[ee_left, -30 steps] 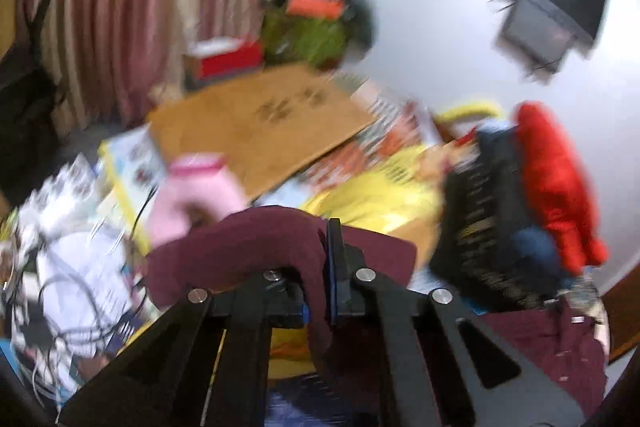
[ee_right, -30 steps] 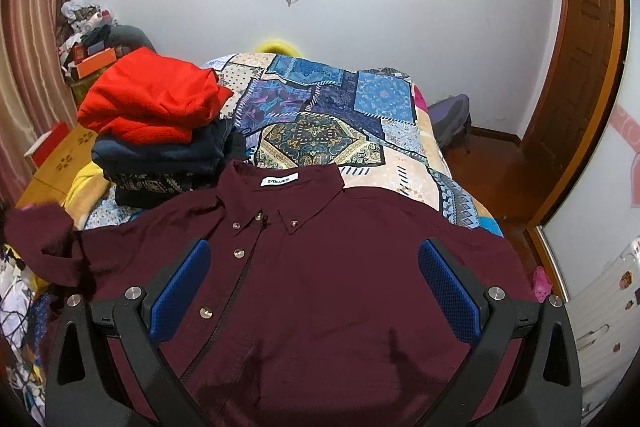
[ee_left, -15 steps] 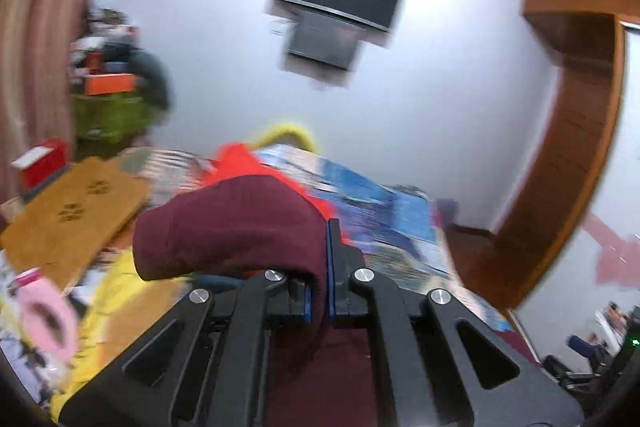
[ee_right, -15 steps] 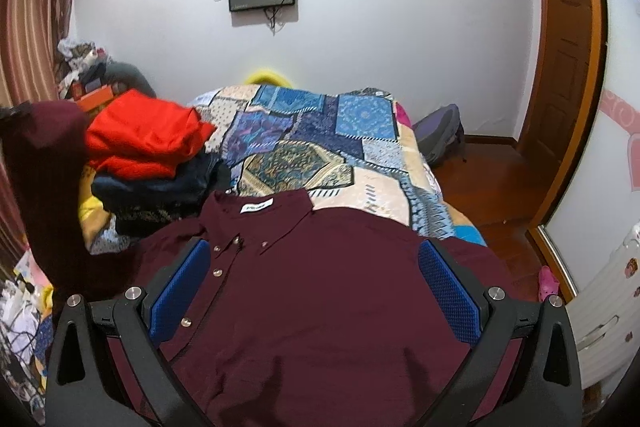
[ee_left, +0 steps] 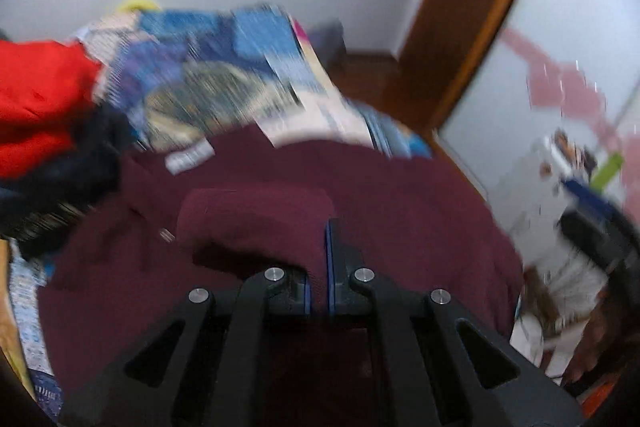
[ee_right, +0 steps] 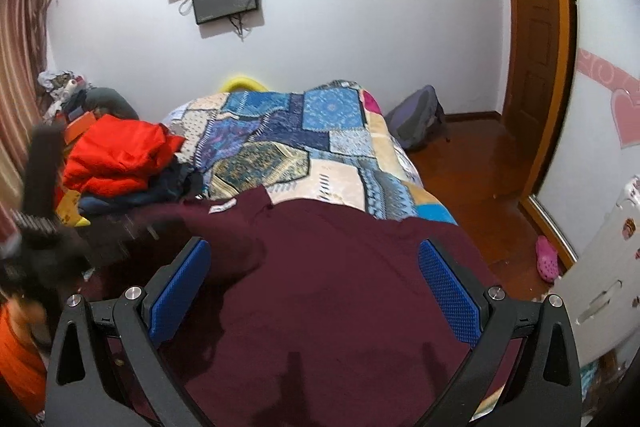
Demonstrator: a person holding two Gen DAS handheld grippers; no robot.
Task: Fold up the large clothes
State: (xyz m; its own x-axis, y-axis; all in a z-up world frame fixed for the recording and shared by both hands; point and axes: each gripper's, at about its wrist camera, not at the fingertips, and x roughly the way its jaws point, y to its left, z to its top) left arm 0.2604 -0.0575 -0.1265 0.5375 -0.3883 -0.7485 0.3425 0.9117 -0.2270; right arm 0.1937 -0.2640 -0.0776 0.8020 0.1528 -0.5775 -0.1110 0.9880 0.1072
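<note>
A large maroon button shirt (ee_right: 340, 287) lies spread on the near end of the bed, collar away from me. My left gripper (ee_left: 318, 267) is shut on the shirt's left sleeve (ee_left: 256, 223) and holds it above the shirt's body (ee_left: 400, 211). My right gripper (ee_right: 316, 291) is open and empty, hovering over the middle of the shirt, its blue pads (ee_right: 448, 295) wide apart. The left gripper's own body shows as a dark blur in the right wrist view (ee_right: 44, 195).
A stack of folded clothes topped with a red garment (ee_right: 116, 155) sits on the bed's left side. The patchwork bedspread (ee_right: 304, 143) stretches beyond the shirt. The wooden floor (ee_right: 480, 187), a grey backpack (ee_right: 416, 123) and a door (ee_right: 536, 47) lie to the right.
My left gripper has swung from the left side over the shirt, carrying the sleeve across the body. My right gripper stayed open above the shirt and tilted up a little.
</note>
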